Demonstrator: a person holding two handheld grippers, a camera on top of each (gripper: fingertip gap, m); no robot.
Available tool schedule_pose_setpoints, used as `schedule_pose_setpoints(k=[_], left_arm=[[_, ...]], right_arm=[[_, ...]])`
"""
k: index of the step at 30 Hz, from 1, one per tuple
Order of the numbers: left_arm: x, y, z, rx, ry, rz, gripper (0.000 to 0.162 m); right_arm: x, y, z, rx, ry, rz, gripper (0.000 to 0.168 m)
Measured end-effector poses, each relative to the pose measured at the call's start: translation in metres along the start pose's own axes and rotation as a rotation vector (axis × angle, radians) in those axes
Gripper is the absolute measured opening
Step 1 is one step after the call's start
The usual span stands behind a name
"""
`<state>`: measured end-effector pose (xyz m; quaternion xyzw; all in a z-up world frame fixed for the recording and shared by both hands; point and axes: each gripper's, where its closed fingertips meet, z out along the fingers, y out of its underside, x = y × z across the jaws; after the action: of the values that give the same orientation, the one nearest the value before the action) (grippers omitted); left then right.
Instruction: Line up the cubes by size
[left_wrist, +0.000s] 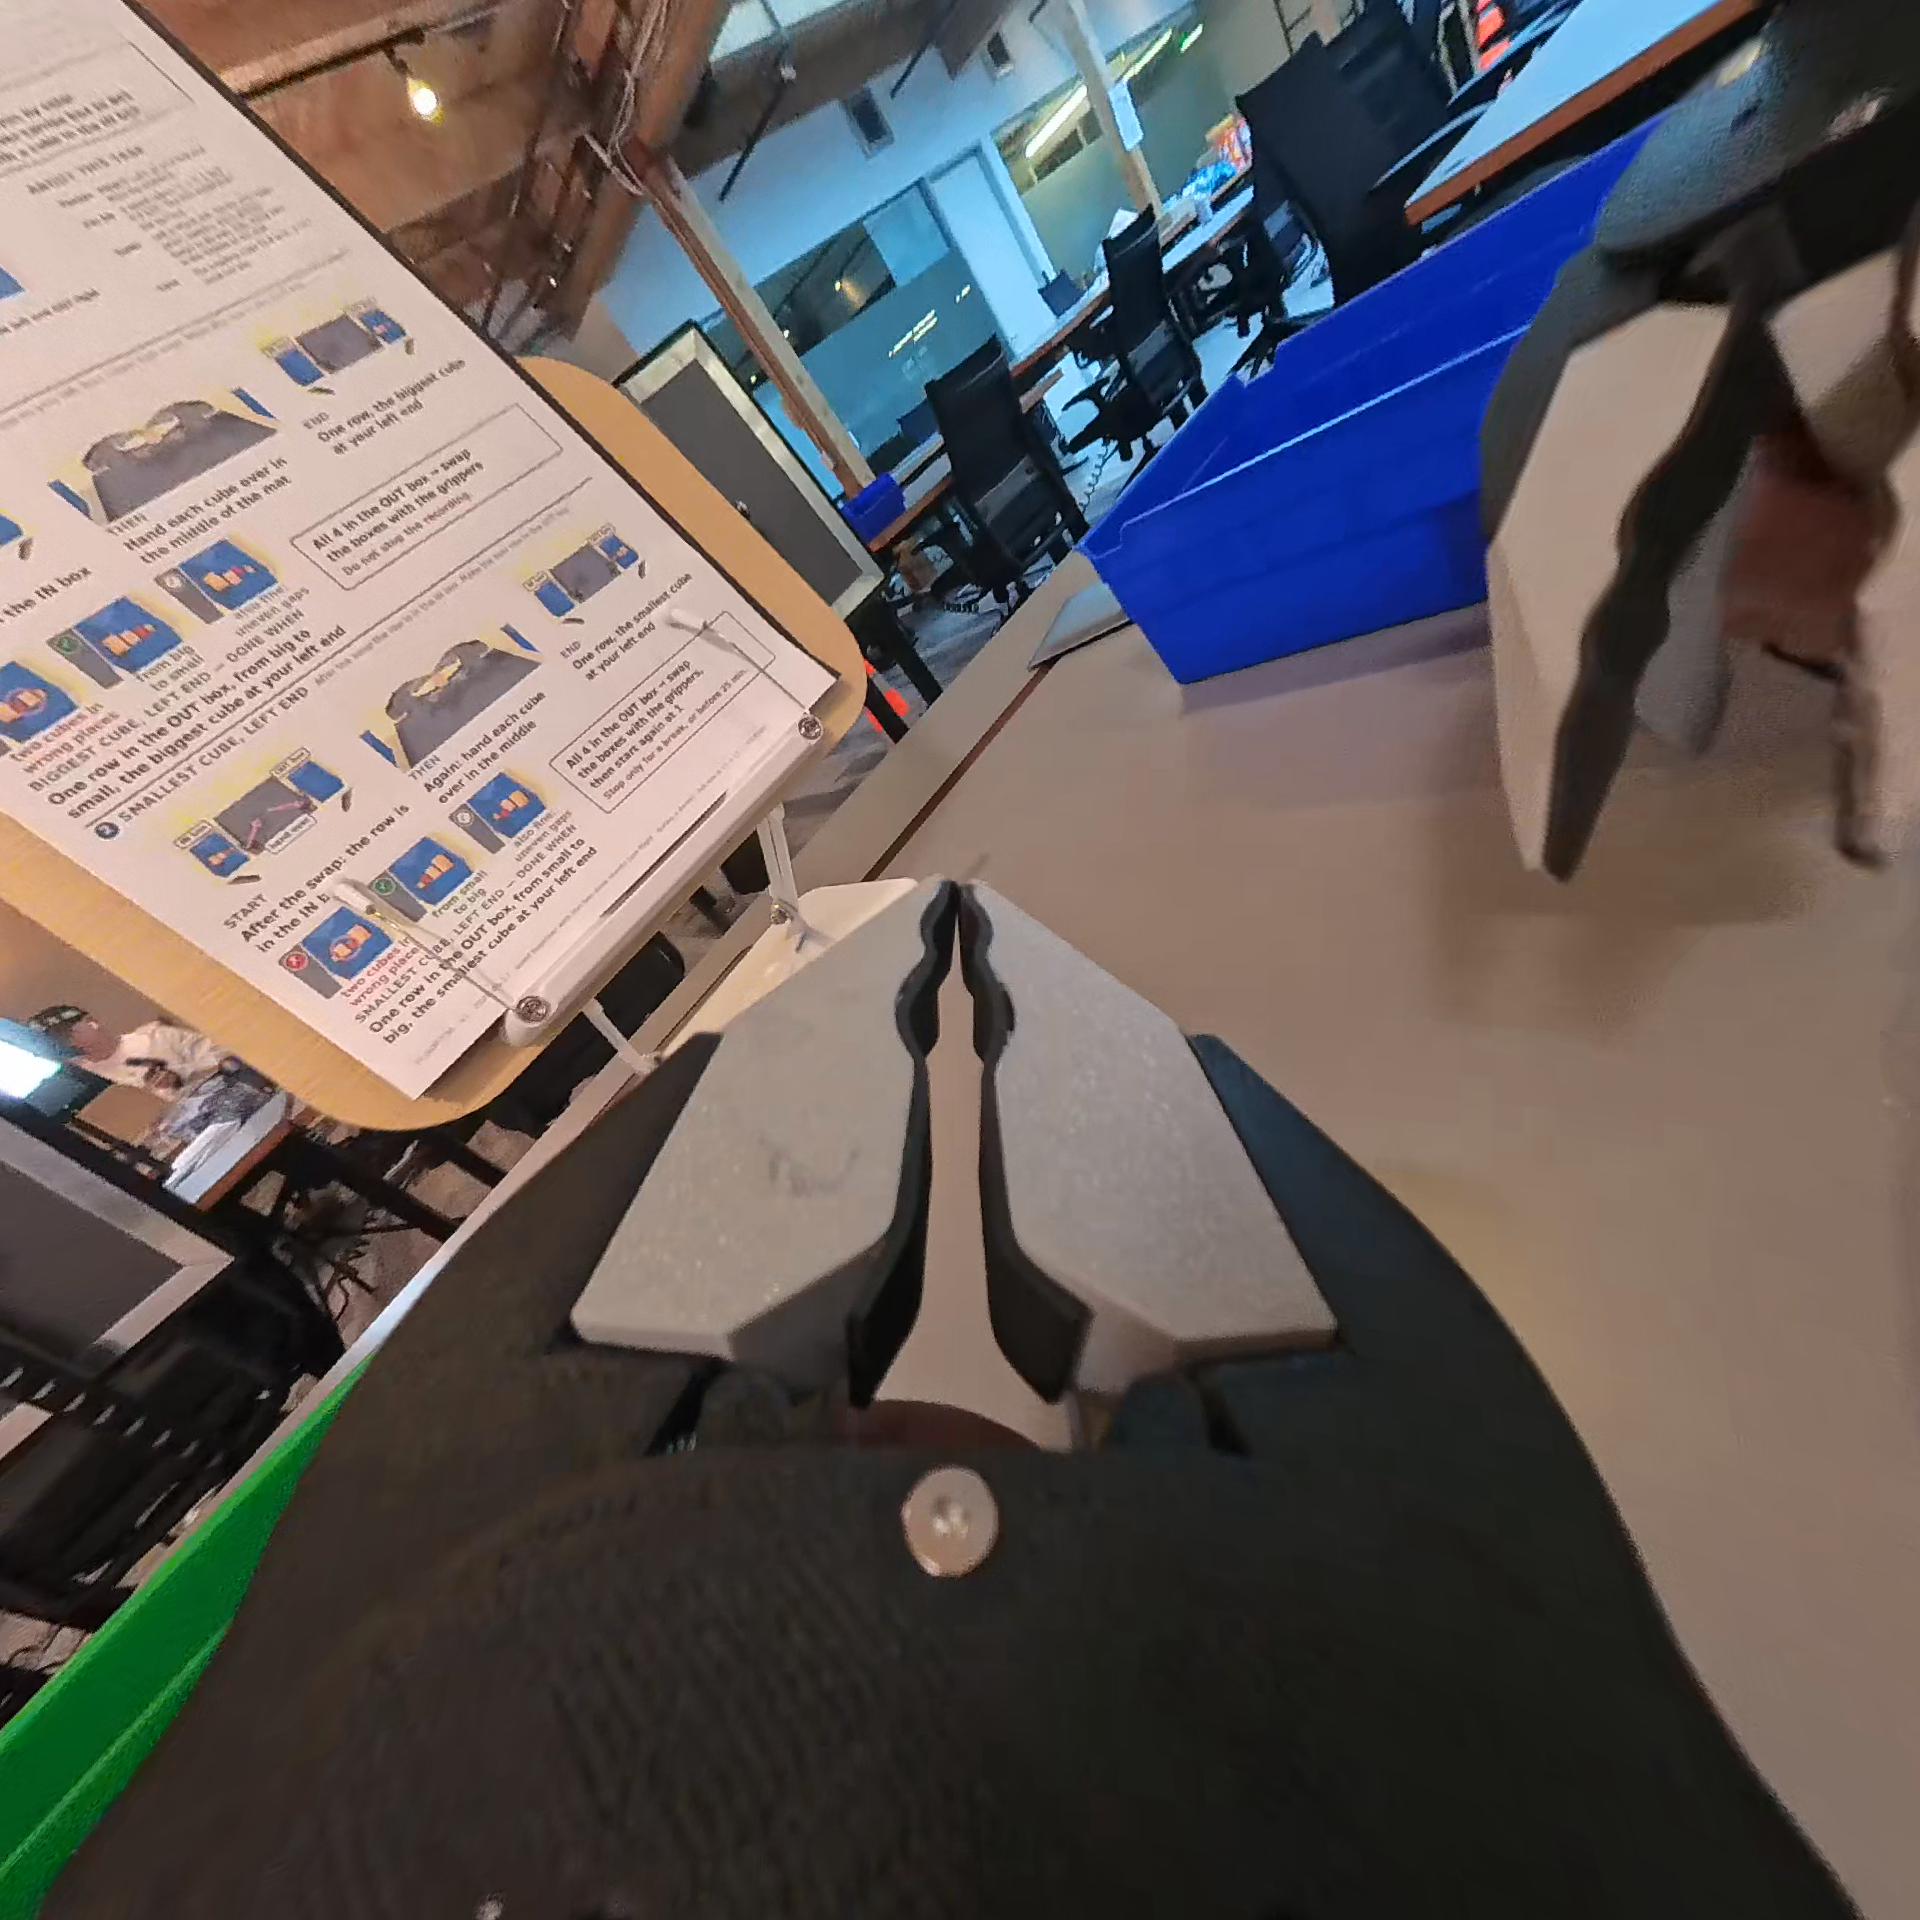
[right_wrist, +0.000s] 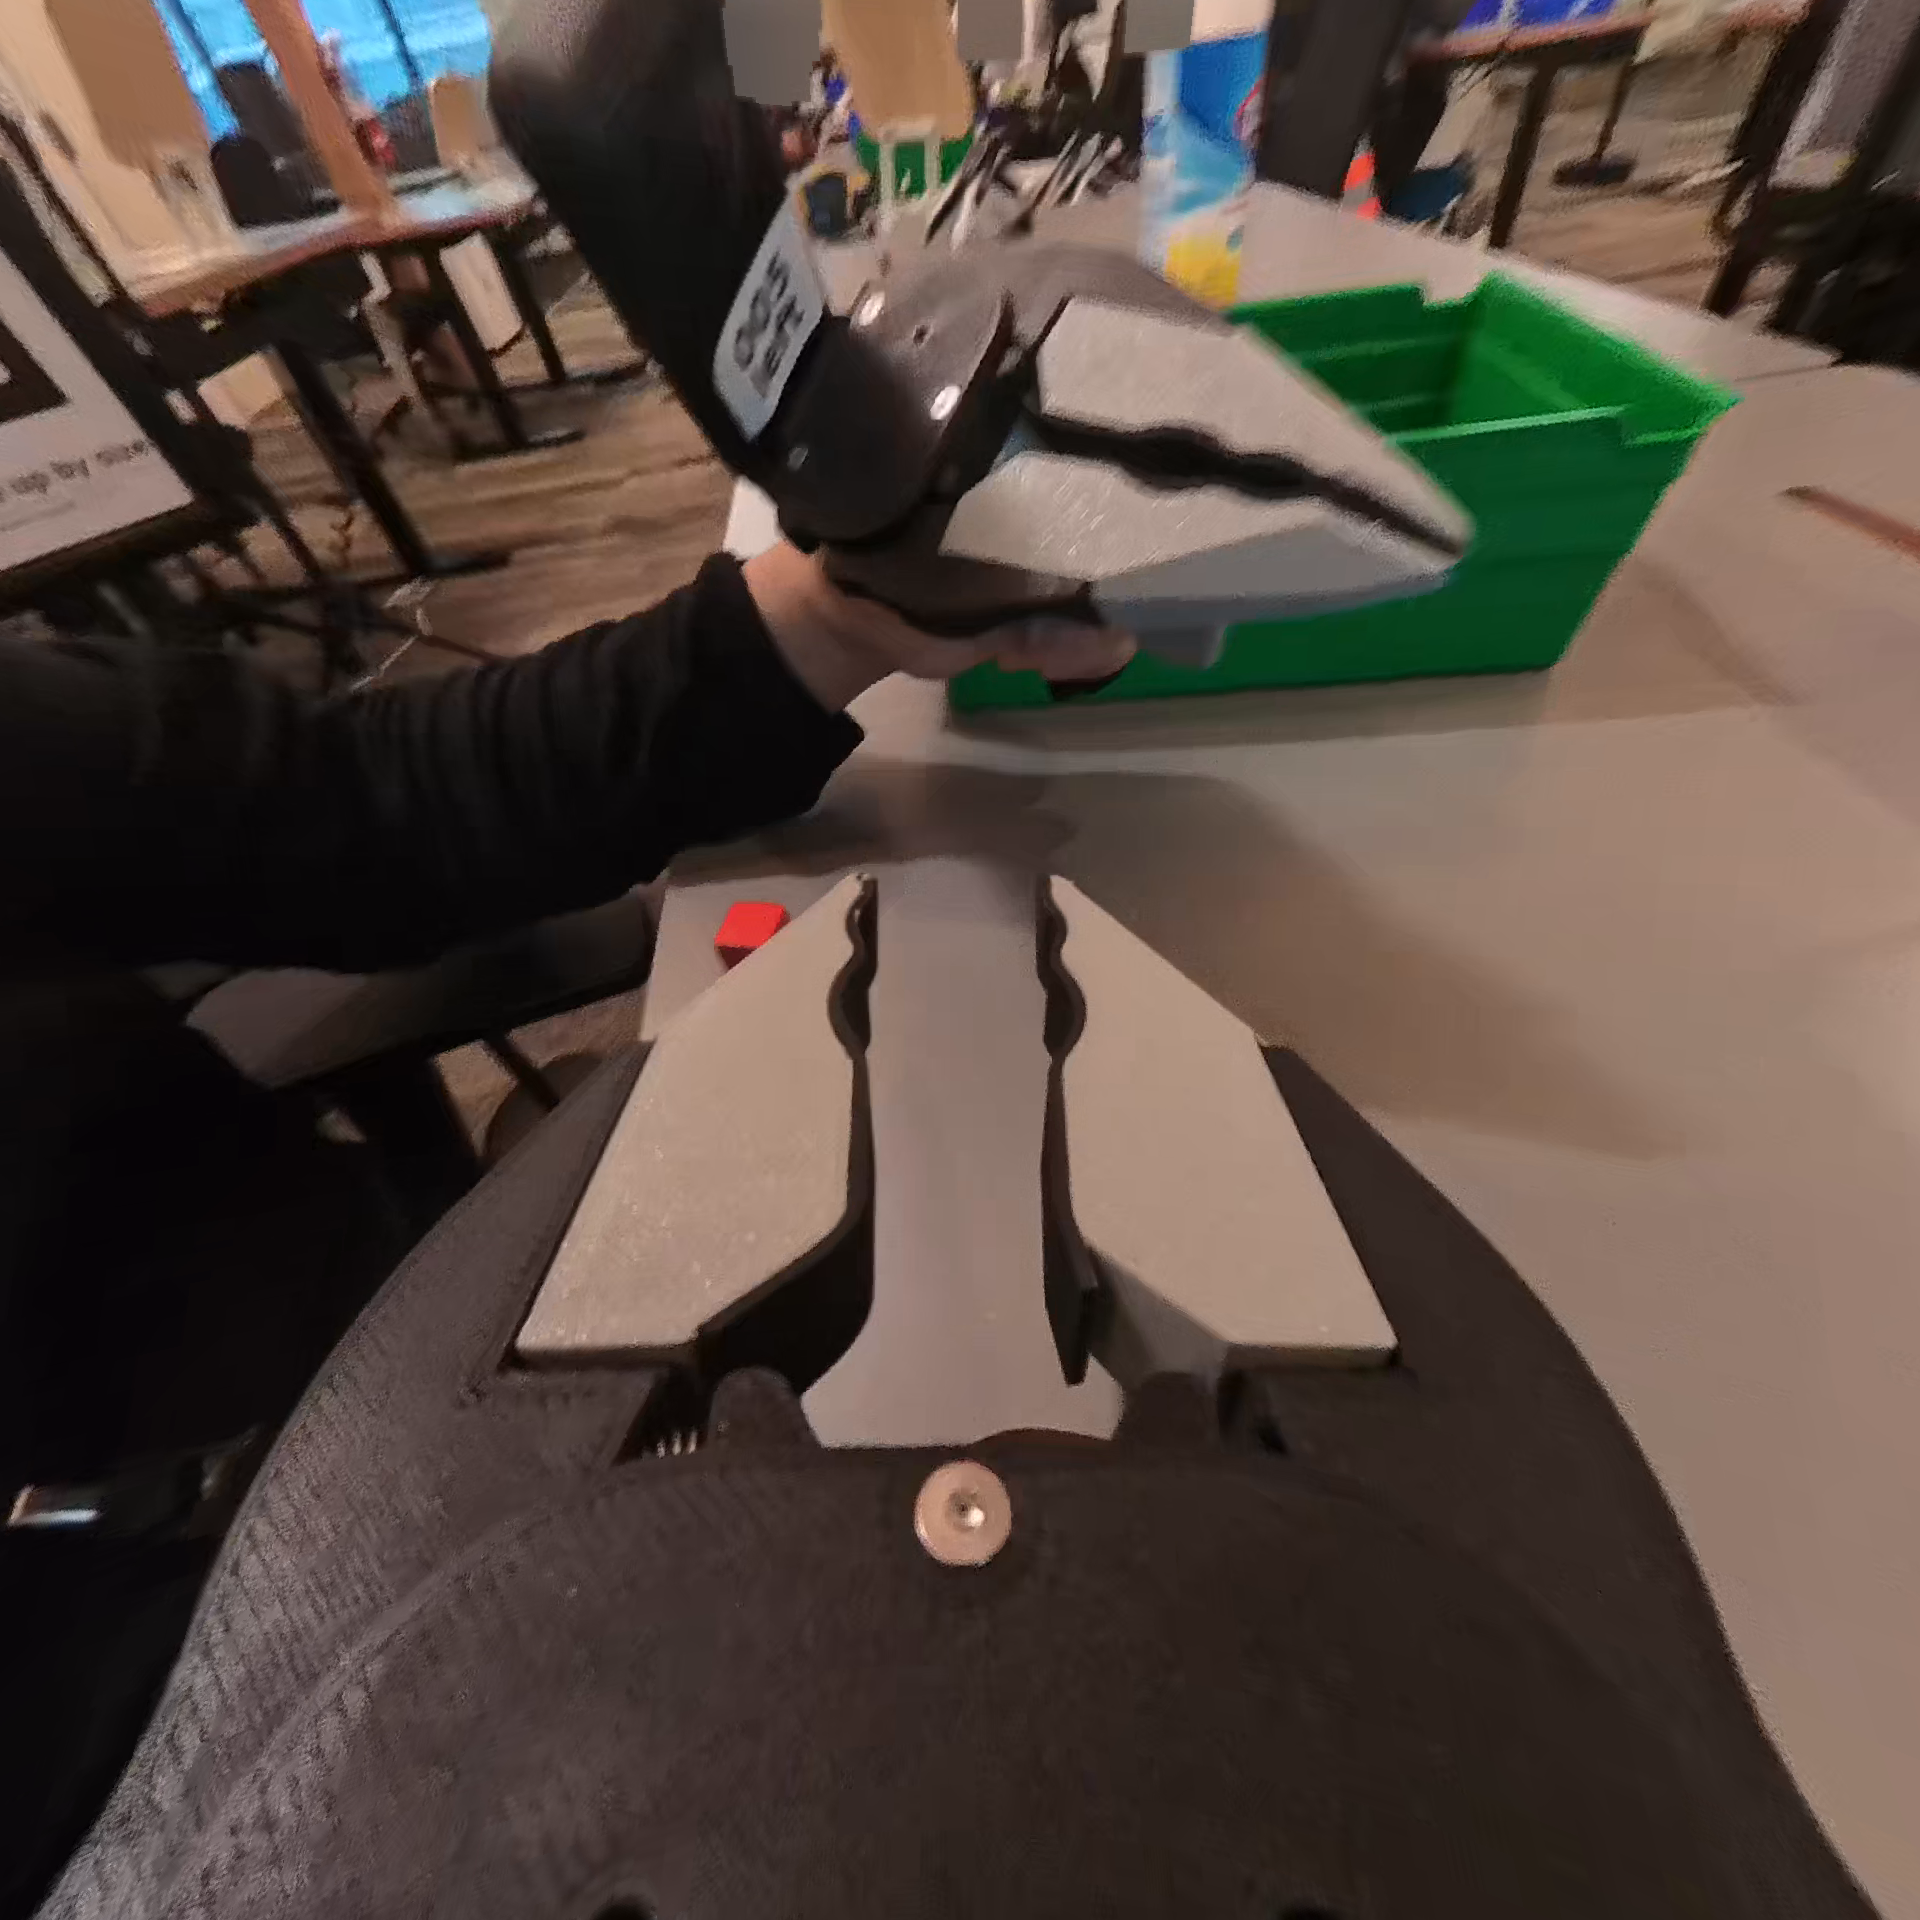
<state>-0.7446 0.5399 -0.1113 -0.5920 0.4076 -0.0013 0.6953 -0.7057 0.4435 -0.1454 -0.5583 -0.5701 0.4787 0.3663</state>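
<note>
A small red cube (right_wrist: 750, 925) lies on the table near its edge, just left of my right gripper's left fingertip. My right gripper (right_wrist: 956, 894) is open and empty, low over the table. It also shows at the upper right of the left wrist view (left_wrist: 1714, 847), blurred. My left gripper (left_wrist: 954, 894) is shut with nothing between its fingers. In the right wrist view a hand holds it (right_wrist: 1444, 540) above the table in front of the green bin (right_wrist: 1507, 488). No other cubes are in view.
A blue bin (left_wrist: 1299, 520) stands on the table beyond my left gripper. The green bin's edge (left_wrist: 156, 1621) shows at the lower left. An instruction sheet on a stand (left_wrist: 312, 520) rises at the table's edge. A black sleeve (right_wrist: 416, 790) reaches across.
</note>
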Motion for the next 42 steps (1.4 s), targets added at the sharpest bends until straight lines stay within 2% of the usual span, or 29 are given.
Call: schedule_pose_setpoints(k=[1, 4, 8, 14, 20, 21, 22, 26, 29, 31, 34, 36, 39, 42], left_arm=[[-0.001, -0.001, -0.001, 0.003, -0.002, -0.006, 0.0], [-0.008, 0.003, 0.0, -0.012, -0.032, -0.046, 0.0], [-0.017, 0.023, 0.003, -0.081, -0.076, -0.116, 0.0], [-0.026, 0.039, 0.0, -0.127, -0.113, -0.152, 0.0], [-0.031, 0.047, -0.004, -0.16, -0.138, -0.181, 0.0], [-0.032, 0.048, -0.004, -0.164, -0.14, -0.187, 0.0], [-0.032, 0.048, -0.004, -0.162, -0.137, -0.19, 0.0], [-0.032, 0.05, -0.003, -0.176, -0.139, -0.182, 0.0], [-0.031, 0.055, -0.003, -0.193, -0.142, -0.187, 0.0], [-0.03, 0.056, -0.002, -0.193, -0.135, -0.187, 0.0], [-0.03, 0.056, -0.002, -0.196, -0.138, -0.188, 0.0], [-0.03, 0.058, -0.001, -0.203, -0.142, -0.188, 0.0], [-0.027, 0.06, 0.001, -0.216, -0.139, -0.174, 0.0], [-0.023, 0.064, 0.003, -0.237, -0.133, -0.167, 0.0]], right_arm=[[-0.008, 0.007, 0.006, -0.038, -0.034, 0.0, 0.029], [-0.037, 0.032, 0.033, -0.173, -0.112, -0.003, 0.042], [-0.056, 0.052, 0.07, -0.271, -0.048, -0.067, 0.058], [-0.071, 0.067, 0.102, -0.351, -0.032, -0.095, 0.06], [-0.071, 0.068, 0.107, -0.355, 0.011, -0.105, 0.053], [-0.074, 0.072, 0.107, -0.377, -0.007, -0.112, 0.027], [-0.076, 0.074, 0.107, -0.386, -0.024, -0.129, 0.018], [-0.074, 0.058, 0.092, -0.331, -0.018, -0.138, 0.018], [-0.066, 0.027, 0.049, -0.264, -0.027, -0.09, 0.018], [-0.046, 0.0, 0.002, -0.22, 0.041, -0.082, 0.018], [0.001, -0.038, -0.094, -0.204, 0.227, -0.09, 0.018], [0.042, -0.048, -0.166, -0.257, 0.401, -0.083, 0.018], [0.104, -0.029, -0.269, -0.428, 0.656, -0.028, 0.018], [0.147, 0.021, -0.344, -0.595, 0.848, 0.148, 0.018]])
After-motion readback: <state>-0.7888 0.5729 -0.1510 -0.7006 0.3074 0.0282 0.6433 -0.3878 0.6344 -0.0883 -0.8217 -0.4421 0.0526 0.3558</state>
